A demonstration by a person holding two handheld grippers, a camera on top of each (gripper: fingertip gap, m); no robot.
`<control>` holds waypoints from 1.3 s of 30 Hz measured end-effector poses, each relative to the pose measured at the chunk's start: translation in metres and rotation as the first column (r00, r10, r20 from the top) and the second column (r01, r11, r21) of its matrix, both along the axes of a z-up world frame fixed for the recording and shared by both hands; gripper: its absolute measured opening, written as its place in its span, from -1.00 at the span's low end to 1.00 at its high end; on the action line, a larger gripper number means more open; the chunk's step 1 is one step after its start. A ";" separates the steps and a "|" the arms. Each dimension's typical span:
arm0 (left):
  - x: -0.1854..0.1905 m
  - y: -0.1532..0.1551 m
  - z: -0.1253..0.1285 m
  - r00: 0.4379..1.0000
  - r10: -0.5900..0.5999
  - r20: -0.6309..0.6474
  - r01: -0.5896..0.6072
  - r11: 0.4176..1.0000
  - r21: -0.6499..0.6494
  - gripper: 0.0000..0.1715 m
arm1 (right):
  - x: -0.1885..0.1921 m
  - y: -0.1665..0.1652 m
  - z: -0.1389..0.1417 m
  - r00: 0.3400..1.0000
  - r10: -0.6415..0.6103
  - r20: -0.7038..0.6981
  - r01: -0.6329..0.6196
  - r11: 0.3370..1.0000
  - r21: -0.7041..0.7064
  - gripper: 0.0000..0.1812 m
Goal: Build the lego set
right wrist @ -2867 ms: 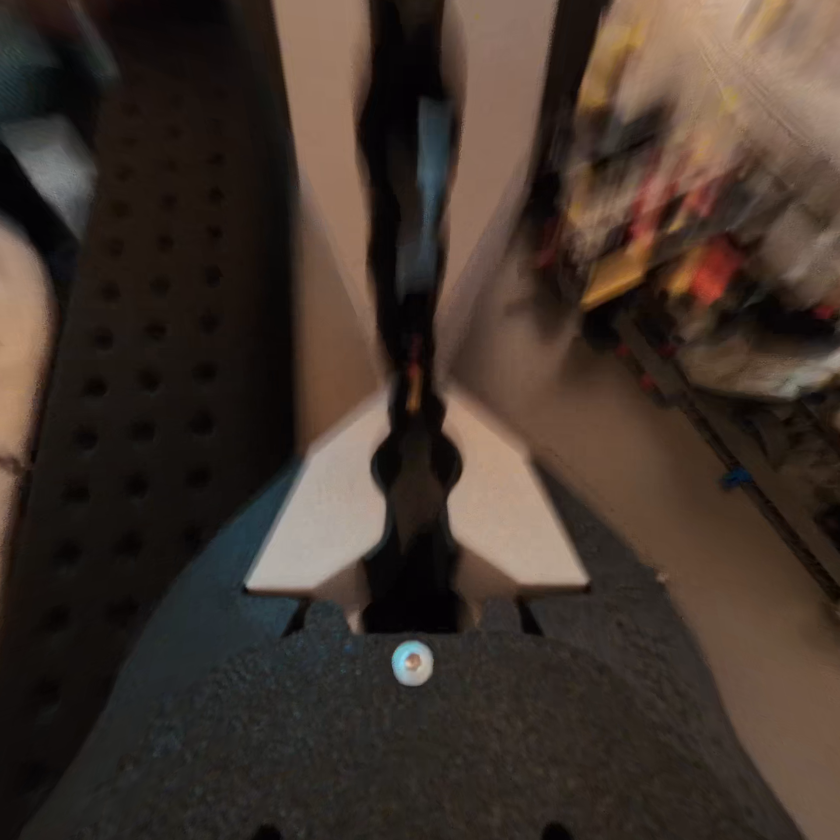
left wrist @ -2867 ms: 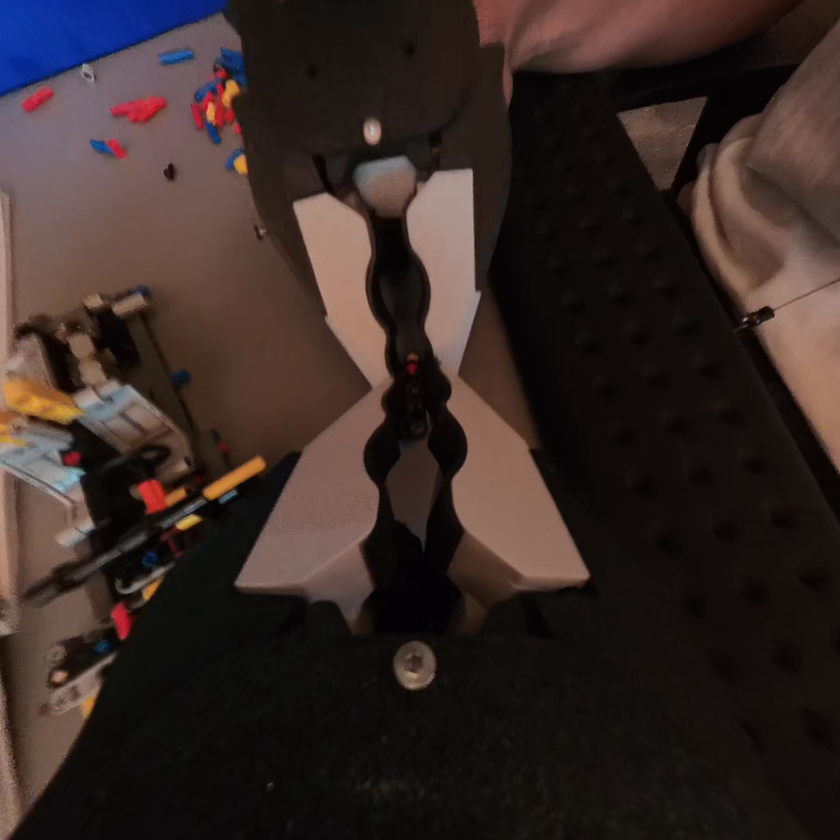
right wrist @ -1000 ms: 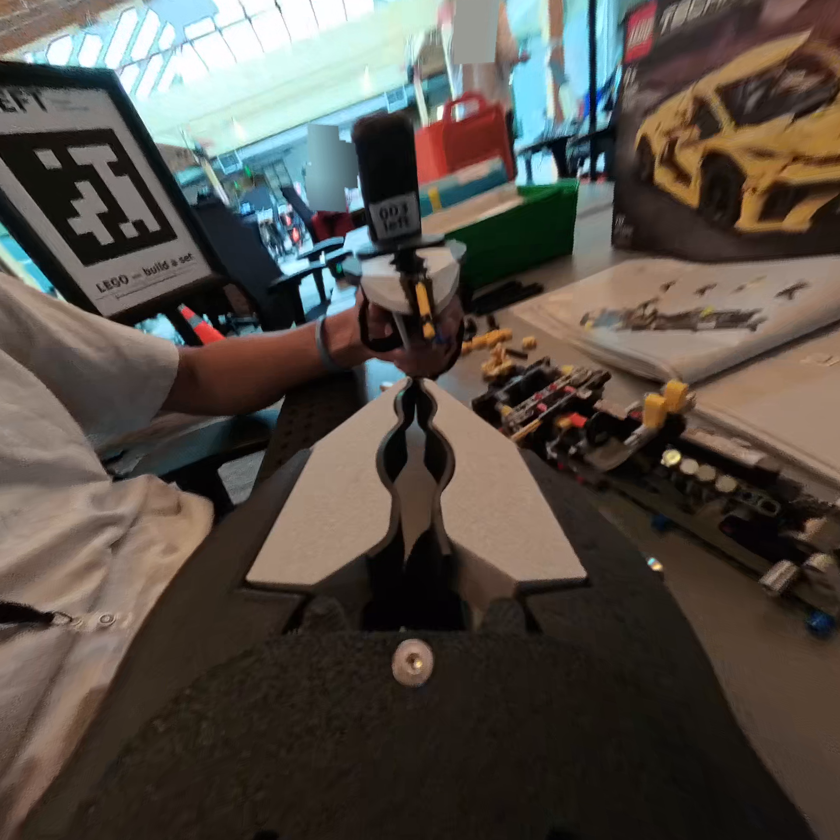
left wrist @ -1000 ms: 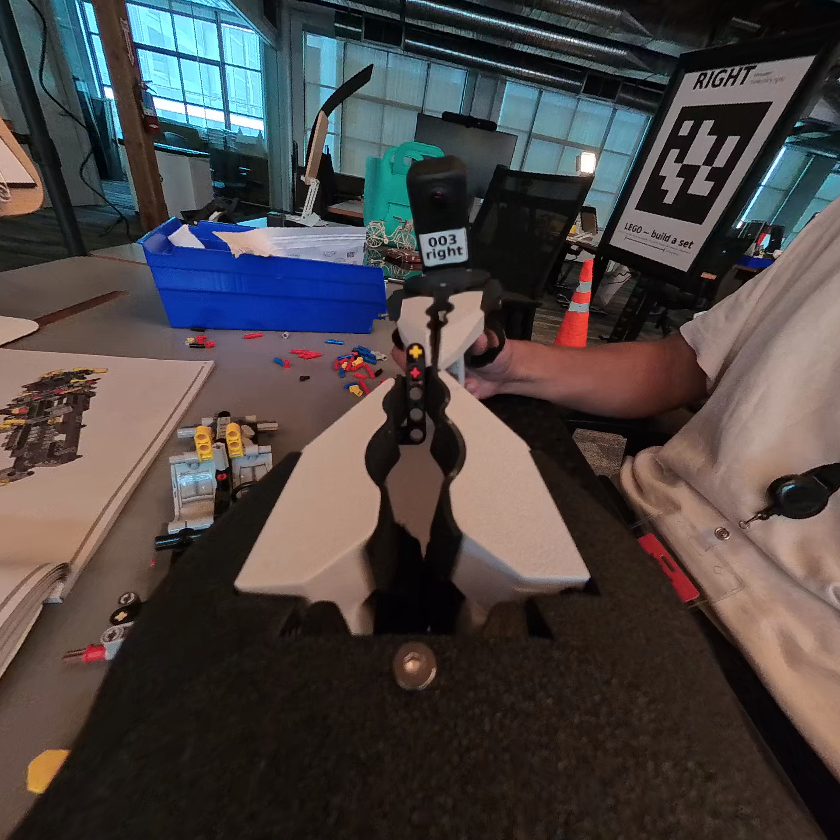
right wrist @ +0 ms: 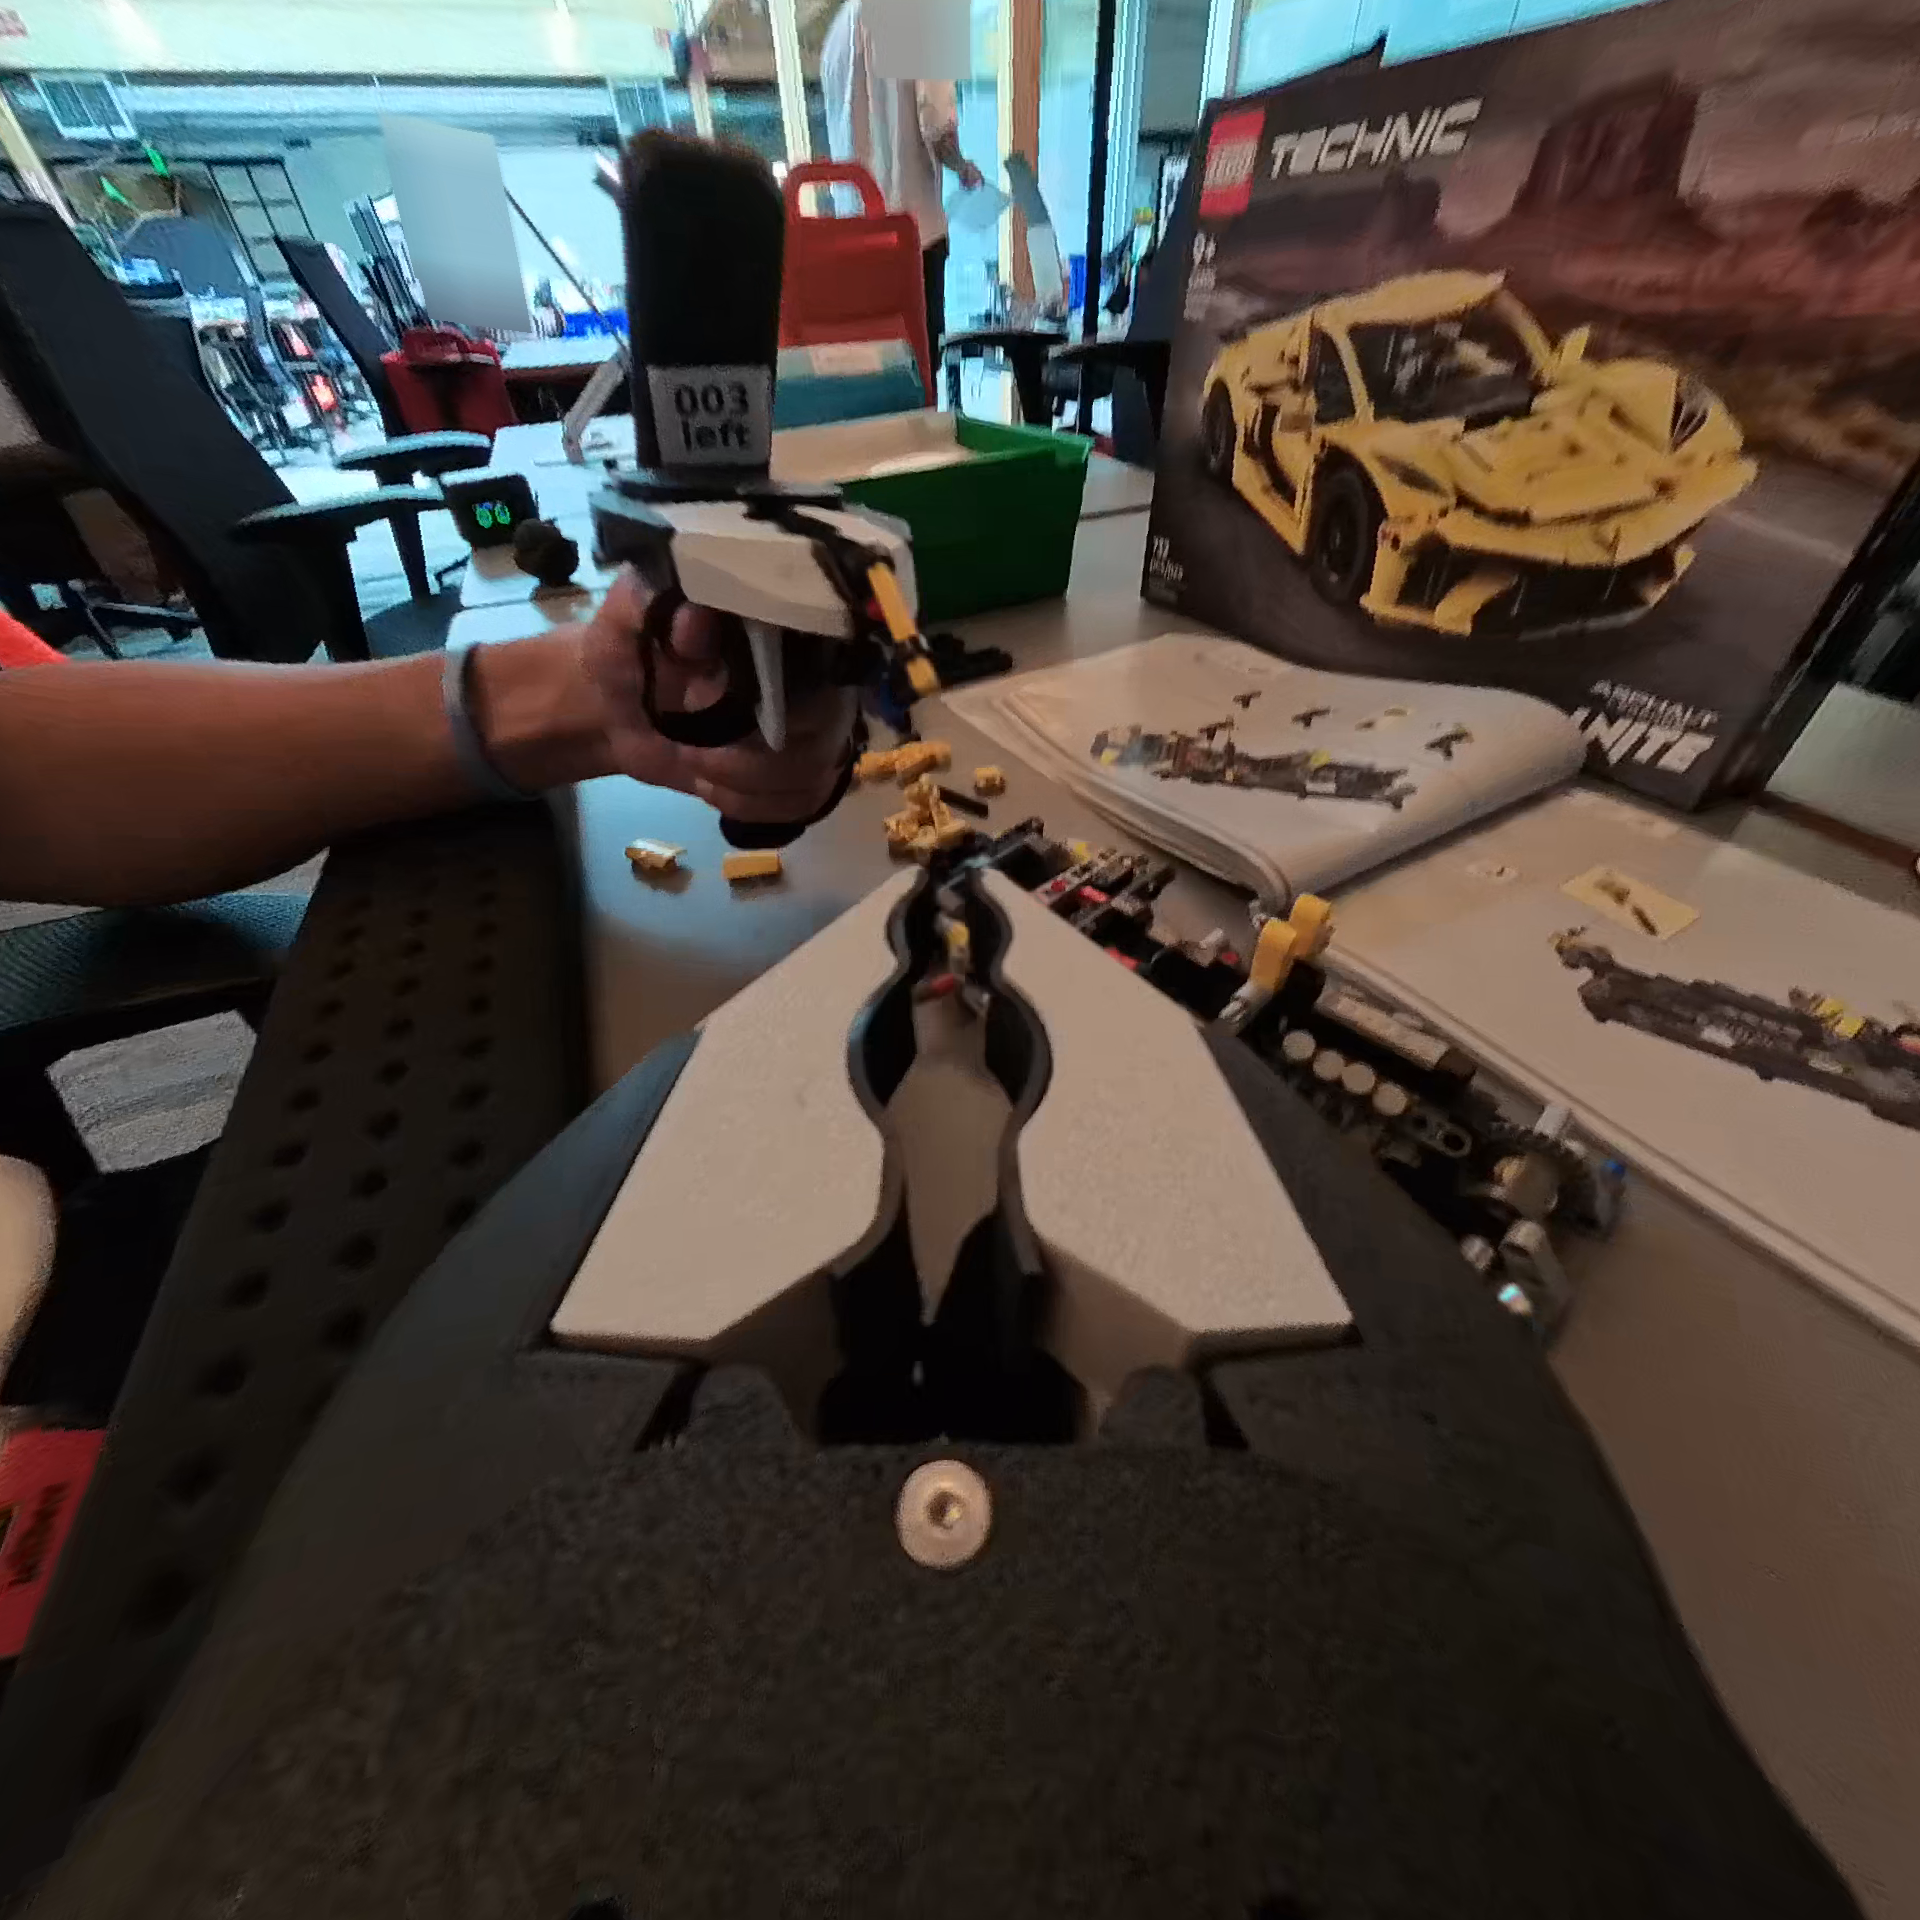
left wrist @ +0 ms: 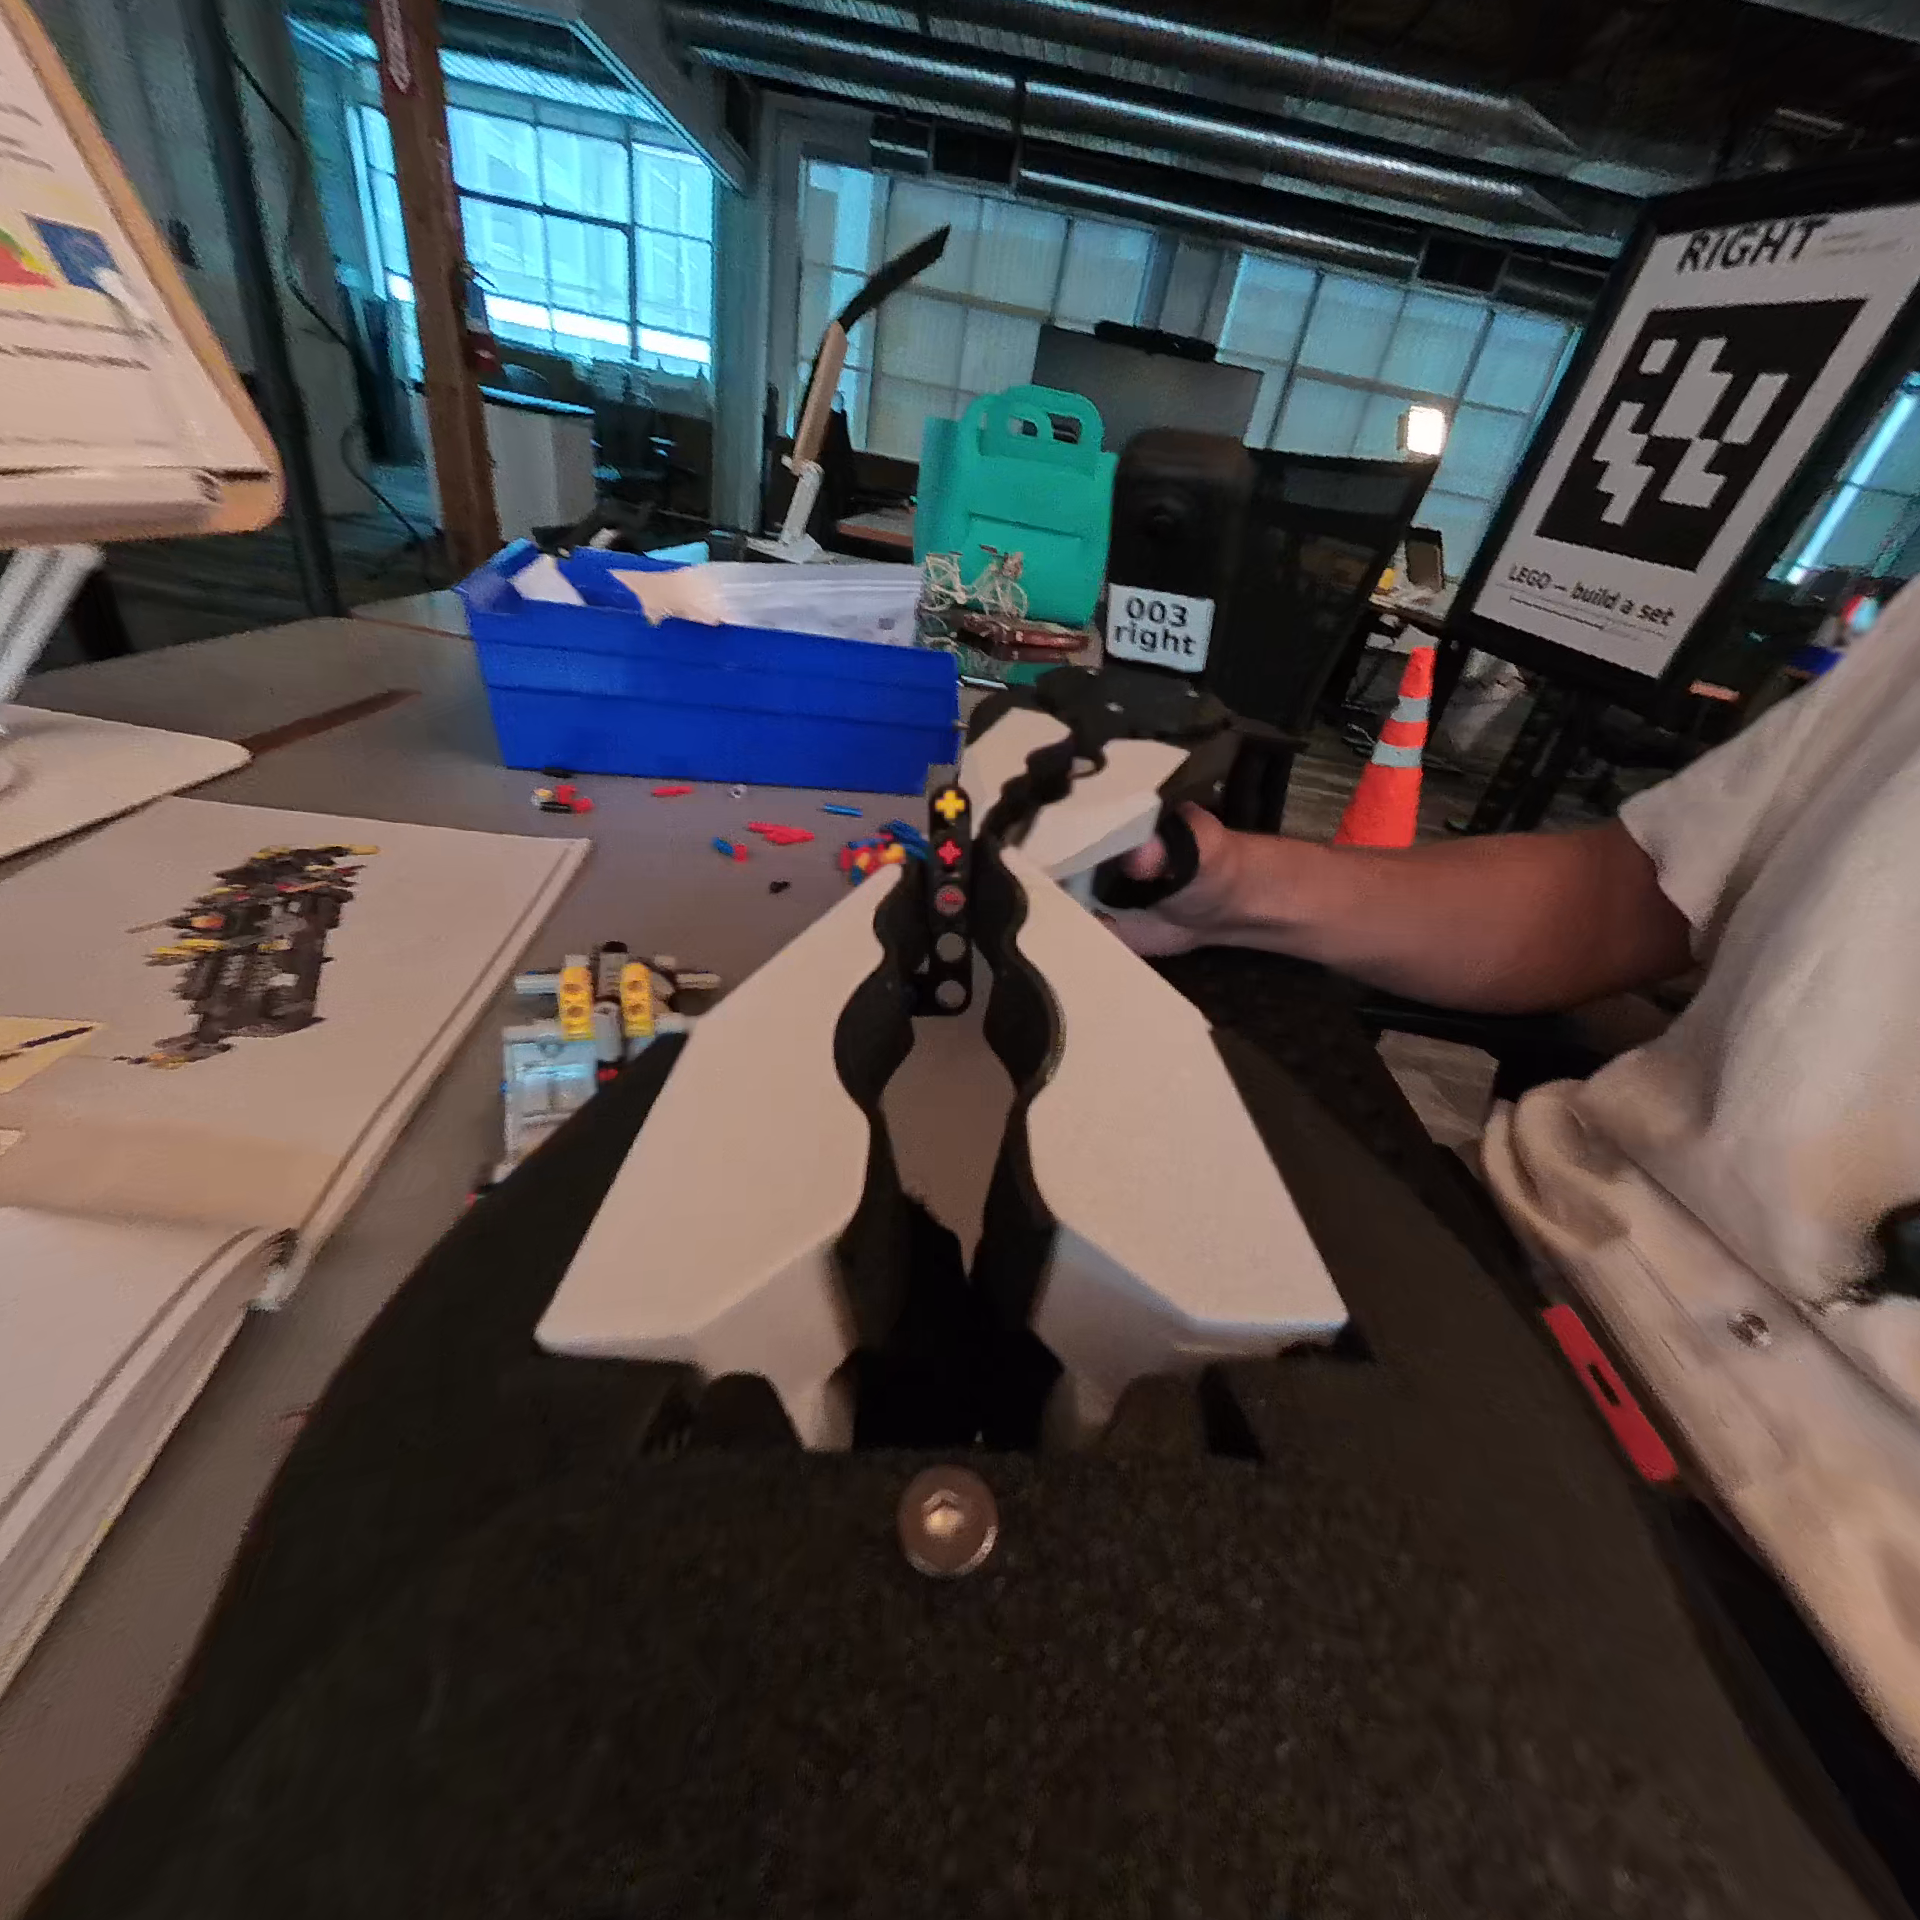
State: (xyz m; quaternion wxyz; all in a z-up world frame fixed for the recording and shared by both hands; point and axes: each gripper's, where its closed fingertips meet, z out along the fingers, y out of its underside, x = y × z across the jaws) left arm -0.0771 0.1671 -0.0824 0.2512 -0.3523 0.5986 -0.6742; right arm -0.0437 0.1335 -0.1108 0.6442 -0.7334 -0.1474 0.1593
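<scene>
The left claw (left wrist: pixel 951 914) is clamped on a black pinned beam (left wrist: pixel 950 894) above the worktop (left wrist: pixel 665 894), while the right claw (right wrist: pixel 951 935), closed and apparently empty, hangs near the chassis (right wrist: pixel 1351 1049); a slack grip risks dropping the beam among loose parts (left wrist: pixel 862 847).

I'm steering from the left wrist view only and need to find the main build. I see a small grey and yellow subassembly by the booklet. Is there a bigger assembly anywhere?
Observer: Yes. The right wrist view shows a long black chassis lying on the table just beyond the right gripper, beside an open booklet.
Operator: Any yellow parts? I only see red and blue ones.
Observer: A scatter of loose yellow pieces lies on the table by the left gripper.
Operator: Where is the box?
Observer: The set box stands upright behind that booklet, with a green bin to its left.
</scene>
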 end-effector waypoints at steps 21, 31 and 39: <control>0.059 0.116 0.085 0.651 0.716 0.254 -0.719 0.688 -0.099 -0.94 | 0.044 0.098 0.075 0.935 -0.026 -0.355 0.059 0.995 0.082 -0.58; 0.074 0.086 0.038 0.776 0.600 0.196 -0.616 0.787 0.032 -0.95 | 0.064 0.096 0.051 0.958 -0.094 -0.272 0.114 0.992 0.056 -0.61; 0.082 0.119 0.019 0.806 0.588 -0.074 -0.590 0.784 -0.192 -0.95 | 0.065 0.115 0.040 0.968 -0.084 -0.235 0.093 0.995 0.026 -0.68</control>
